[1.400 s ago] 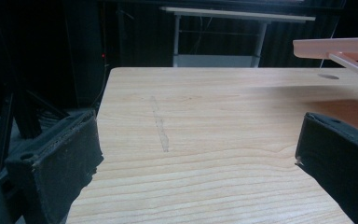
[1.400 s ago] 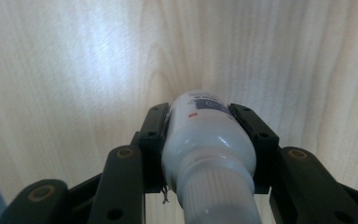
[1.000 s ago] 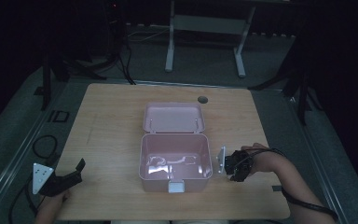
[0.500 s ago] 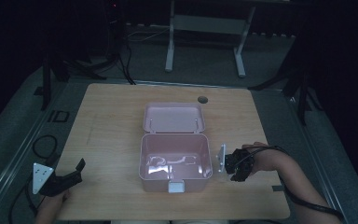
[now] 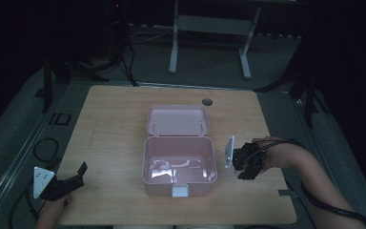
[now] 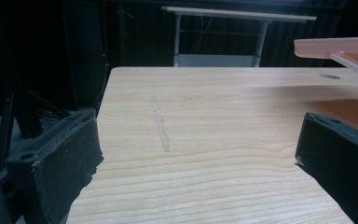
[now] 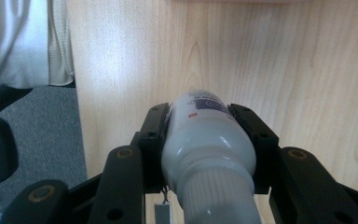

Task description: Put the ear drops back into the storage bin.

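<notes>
Right of box: white plastic bottle (image 7: 205,140), rounded shoulder, ribbed neck toward the camera, purple-printed label at its far end; lifted clear of the light wooden table (image 5: 119,124).
Landmark: open pink plastic box (image 5: 179,162), lid tipped back, mid-table.
Right gripper (image 5: 246,162): just right of the box, jaws clamped on the bottle's body from both sides; forearm comes in from the lower right.
Left gripper (image 5: 71,179): well left of the box at the table's near corner, jaws wide apart, nothing between them.
Hard to read: label text blurred; in the high view the bottle is lost against the dark gripper; box contents unclear under glare.
</notes>
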{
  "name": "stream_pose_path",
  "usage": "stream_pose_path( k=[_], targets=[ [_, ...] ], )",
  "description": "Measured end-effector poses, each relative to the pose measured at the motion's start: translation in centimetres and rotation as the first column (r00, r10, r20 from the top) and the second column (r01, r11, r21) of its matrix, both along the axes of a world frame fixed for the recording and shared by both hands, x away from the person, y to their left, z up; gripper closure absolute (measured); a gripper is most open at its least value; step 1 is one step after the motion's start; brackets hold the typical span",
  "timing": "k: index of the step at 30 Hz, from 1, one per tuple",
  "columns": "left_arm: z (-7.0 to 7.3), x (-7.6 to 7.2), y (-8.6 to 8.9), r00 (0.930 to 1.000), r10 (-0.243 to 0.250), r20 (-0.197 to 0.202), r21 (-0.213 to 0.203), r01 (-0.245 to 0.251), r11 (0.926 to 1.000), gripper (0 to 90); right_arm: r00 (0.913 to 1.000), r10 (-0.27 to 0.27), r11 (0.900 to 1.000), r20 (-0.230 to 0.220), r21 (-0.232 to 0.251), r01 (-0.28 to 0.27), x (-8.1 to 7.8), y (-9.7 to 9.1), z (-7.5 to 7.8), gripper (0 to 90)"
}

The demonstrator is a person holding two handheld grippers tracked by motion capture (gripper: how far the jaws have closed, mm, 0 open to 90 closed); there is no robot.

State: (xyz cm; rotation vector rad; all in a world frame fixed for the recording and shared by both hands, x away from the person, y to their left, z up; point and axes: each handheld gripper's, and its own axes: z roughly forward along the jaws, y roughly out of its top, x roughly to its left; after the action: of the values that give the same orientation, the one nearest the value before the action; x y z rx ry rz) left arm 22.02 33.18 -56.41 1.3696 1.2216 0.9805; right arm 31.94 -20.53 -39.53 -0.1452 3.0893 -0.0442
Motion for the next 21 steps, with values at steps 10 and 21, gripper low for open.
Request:
stream_pose_path(
  k=[10, 21],
  targets=[
    [0.0, 0.0, 0.0, 1.0000, 0.000, 0.000, -0.001, 0.000, 1.0000, 0.4, 1.0000, -0.002, 1.0000, 0.003, 0.008, 0.002, -0.2, 1.6, 2.9, 59.5],
    [0.0, 0.0, 0.0, 1.0000, -0.003, 0.000, -0.002, 0.003, 1.0000, 0.4, 1.0000, 0.005, 0.9998, 0.000, 0.019, -0.005, 0.0, 4.5, 4.2, 59.6]
  ],
)
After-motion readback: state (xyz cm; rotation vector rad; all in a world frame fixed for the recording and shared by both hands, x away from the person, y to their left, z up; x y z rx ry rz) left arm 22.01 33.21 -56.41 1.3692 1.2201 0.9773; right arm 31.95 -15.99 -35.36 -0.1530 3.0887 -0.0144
